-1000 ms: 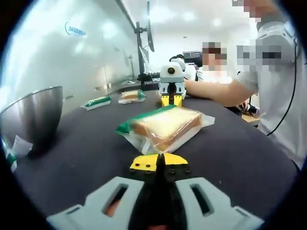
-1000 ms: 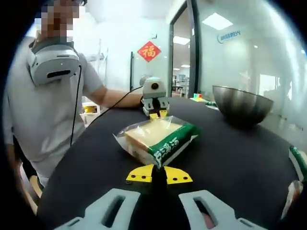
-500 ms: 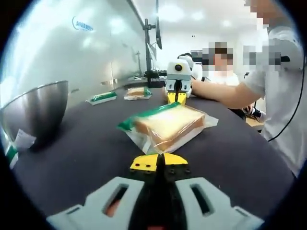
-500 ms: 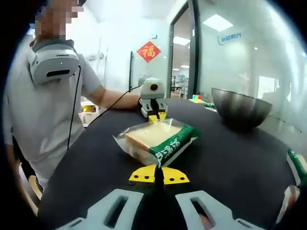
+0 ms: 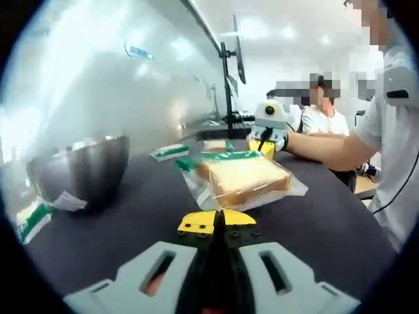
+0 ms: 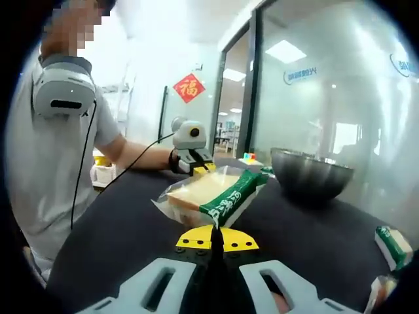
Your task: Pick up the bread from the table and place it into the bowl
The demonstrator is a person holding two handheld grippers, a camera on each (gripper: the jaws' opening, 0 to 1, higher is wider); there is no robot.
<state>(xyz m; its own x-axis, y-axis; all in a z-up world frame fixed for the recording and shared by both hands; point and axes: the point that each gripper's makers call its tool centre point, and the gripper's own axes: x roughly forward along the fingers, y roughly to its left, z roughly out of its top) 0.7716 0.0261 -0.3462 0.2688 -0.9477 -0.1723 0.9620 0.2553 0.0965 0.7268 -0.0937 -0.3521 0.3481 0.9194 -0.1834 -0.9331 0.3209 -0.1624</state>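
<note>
Left gripper (image 5: 218, 221): yellow tips pressed together, nothing between them, low over the dark table (image 5: 131, 222). Just beyond the tips, bread (image 5: 243, 179) in a clear wrapper with a green end, appearing raised off the tabletop and pinched at its far edge by the right gripper (image 5: 263, 145). Steel bowl (image 5: 82, 171) at left, well apart from the bread, upright on the table. Small wrapped packet (image 5: 169, 152) farther back, another (image 5: 31, 221) at near left beside the bowl.

Right gripper view: own tips (image 6: 214, 239) closed tight at the near wrapper edge; contact not clear here. Bread (image 6: 213, 193) directly ahead. Left gripper (image 6: 200, 168) touching its far side. Bowl (image 6: 308, 178) at right. Green packet (image 6: 391, 245) at far right edge.
</note>
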